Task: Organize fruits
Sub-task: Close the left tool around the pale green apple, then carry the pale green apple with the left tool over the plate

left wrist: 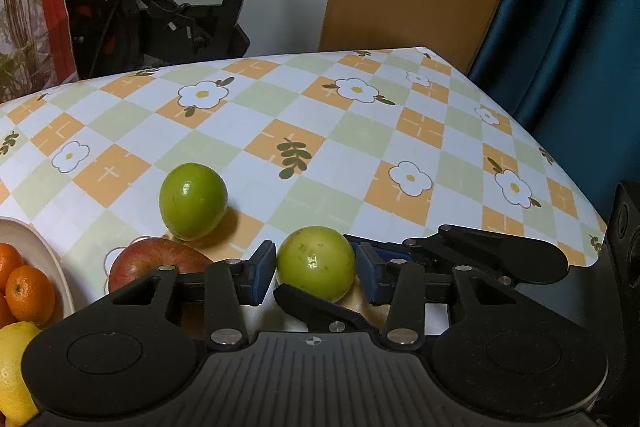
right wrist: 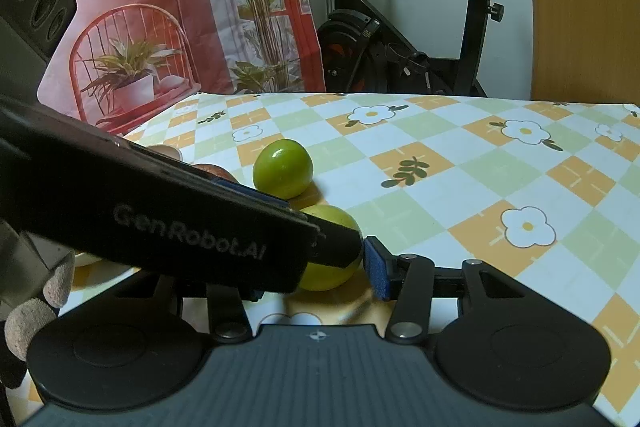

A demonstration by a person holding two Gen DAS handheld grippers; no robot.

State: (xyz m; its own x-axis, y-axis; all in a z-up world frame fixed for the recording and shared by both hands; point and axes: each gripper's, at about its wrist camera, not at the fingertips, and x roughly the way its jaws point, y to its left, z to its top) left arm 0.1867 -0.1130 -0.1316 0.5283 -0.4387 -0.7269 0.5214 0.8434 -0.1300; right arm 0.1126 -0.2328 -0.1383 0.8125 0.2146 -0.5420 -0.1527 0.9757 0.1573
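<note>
A green fruit (left wrist: 316, 259) rests on the checked tablecloth, and both grippers close on it. My left gripper (left wrist: 316, 273) has a blue pad against each side of it. The right gripper's fingers (left wrist: 320, 307) cross in front of and behind the same fruit. In the right wrist view the fruit (right wrist: 330, 279) touches the right gripper's (right wrist: 316, 279) visible blue pad; its other pad is hidden under the left gripper's finger (right wrist: 340, 247). A second green fruit (left wrist: 193, 201) (right wrist: 283, 169) lies free further back. Near it sits a red apple (left wrist: 160, 263).
A cream bowl (left wrist: 44, 251) at the left holds oranges (left wrist: 30, 293), with a lemon (left wrist: 14, 367) by it. The table edge (left wrist: 560, 163) runs close on the right. A black box (left wrist: 628, 235) stands there. A gloved hand (right wrist: 40, 299) grips the left tool.
</note>
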